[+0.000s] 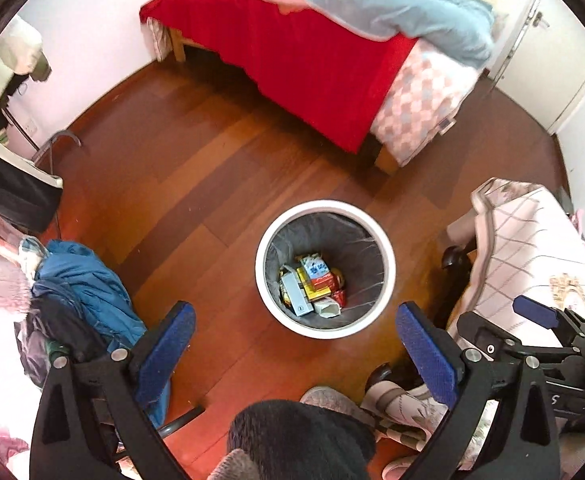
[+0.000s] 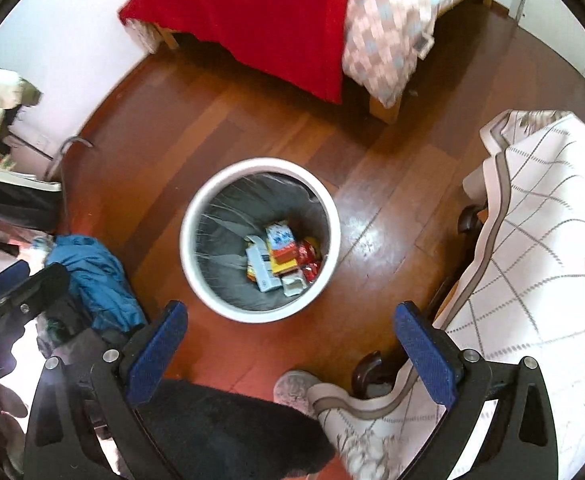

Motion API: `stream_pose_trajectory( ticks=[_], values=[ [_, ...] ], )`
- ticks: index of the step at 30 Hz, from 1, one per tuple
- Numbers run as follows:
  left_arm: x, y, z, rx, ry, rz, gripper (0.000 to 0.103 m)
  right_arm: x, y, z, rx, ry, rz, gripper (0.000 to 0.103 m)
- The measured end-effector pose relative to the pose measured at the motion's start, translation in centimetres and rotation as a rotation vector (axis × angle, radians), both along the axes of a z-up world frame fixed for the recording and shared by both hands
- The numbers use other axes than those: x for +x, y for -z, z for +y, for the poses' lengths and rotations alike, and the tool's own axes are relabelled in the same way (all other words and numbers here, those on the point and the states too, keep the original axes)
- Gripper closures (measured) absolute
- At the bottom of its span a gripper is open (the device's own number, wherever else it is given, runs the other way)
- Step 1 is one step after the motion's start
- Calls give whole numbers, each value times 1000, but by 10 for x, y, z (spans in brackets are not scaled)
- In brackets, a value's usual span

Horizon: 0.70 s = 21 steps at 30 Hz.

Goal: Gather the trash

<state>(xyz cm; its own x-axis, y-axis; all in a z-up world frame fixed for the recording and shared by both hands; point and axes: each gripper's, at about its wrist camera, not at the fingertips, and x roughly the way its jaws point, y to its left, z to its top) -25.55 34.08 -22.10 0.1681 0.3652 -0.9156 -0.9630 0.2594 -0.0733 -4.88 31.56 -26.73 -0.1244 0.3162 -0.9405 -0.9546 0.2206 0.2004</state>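
Note:
A white round bin (image 1: pixel 261 264) with a grey liner stands on the wooden floor, seen from above in both views. At its bottom lie several crumpled cartons and wrappers (image 1: pixel 312 284), among them white, yellow, and red-and-blue ones. My left gripper (image 1: pixel 294 309) hangs high above the bin's near side, open wide with nothing between its blue pads. In the right wrist view the bin (image 2: pixel 186 240) and the trash (image 2: pixel 280 258) show the same. My right gripper (image 2: pixel 291 309) is also open and empty above the bin's near rim. Each view catches one blue pad (image 1: pixel 534 311) (image 2: pixel 0 284) of the other gripper.
A bed with a red blanket (image 1: pixel 292 68) fills the far side. A pile of blue clothing (image 1: pixel 88 284) sits at the left, and a table under a pale checked cloth (image 2: pixel 532 240) at the right. A person's dark trouser leg (image 1: pixel 300 440) and slippers (image 1: pixel 396 404) are below.

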Motion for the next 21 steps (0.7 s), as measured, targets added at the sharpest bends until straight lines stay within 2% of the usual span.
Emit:
stream_pose_trajectory(
  ticks=[10,16,21],
  values=[
    [-19,-88,-40,47,57,-134,0,-8,-118,-54,127,-54,83,0],
    [-23,-124,-58,54,90,-204,0,-15,-172,-77,173,-112,145,0],
    [-28,-144,-68,58,105,-256,0,-18,-200,-90,193,-142,183,0]
  ],
)
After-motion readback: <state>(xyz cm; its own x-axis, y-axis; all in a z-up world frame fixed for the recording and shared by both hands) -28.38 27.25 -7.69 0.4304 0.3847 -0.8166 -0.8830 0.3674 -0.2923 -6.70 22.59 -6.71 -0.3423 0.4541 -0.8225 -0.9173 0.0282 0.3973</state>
